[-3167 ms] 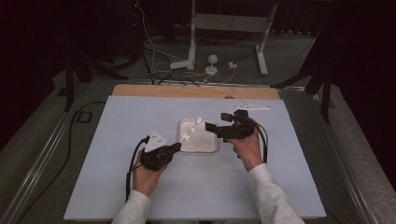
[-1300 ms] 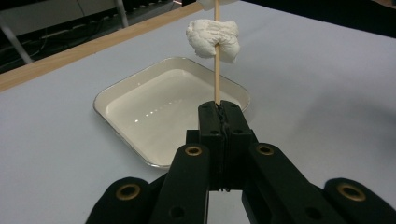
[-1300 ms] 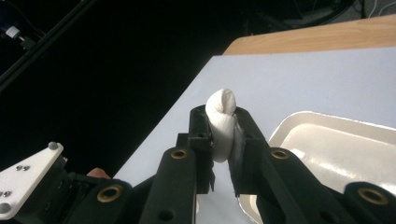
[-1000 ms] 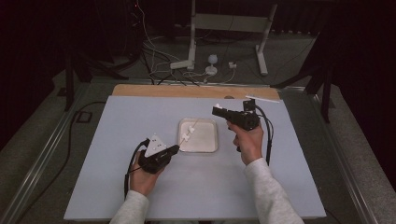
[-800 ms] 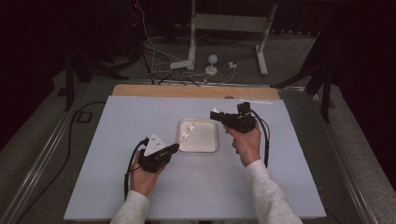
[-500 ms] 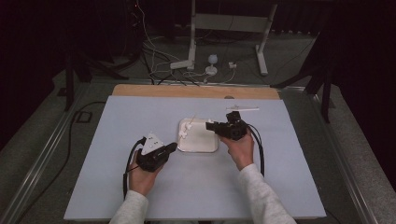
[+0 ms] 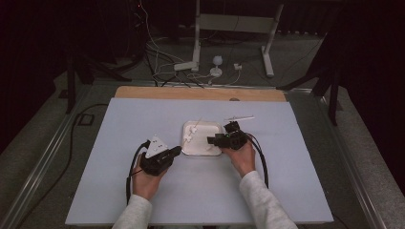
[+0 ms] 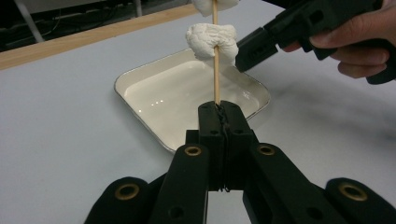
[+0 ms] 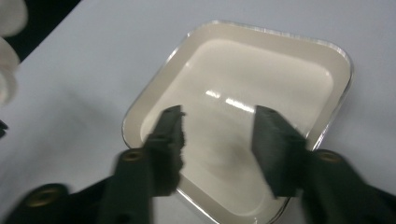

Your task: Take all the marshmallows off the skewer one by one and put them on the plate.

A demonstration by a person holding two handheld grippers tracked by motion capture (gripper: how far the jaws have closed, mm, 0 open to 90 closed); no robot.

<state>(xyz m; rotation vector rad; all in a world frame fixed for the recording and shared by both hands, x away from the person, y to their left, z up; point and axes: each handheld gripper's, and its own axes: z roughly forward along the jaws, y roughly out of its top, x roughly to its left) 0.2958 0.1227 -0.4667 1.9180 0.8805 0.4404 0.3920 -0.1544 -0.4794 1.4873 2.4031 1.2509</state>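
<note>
My left gripper (image 8: 219, 108) is shut on the lower end of a thin wooden skewer (image 8: 216, 79), which stands up over the white square tray (image 8: 187, 93). A soft white lump (image 8: 210, 41) is threaded on the skewer, with another above it at the frame's top. My right gripper (image 9: 217, 123) hovers low over the tray (image 9: 280, 70). Its jaws have just been opening and nothing is between them. In the high view the left gripper (image 7: 177, 150) sits at the tray's left front and the right gripper (image 7: 210, 140) at its right side, pointing at the skewer (image 7: 190, 136).
The tray (image 7: 203, 144) lies mid-table on a pale blue mat. A second thin stick (image 7: 240, 117) lies on the mat behind the right hand. A wooden strip (image 7: 200, 93) runs along the far edge, with cables and stand legs on the floor beyond.
The right hand came down and leftward from above the tray's right side to the tray's right rim. The left hand with the skewer stayed put.
</note>
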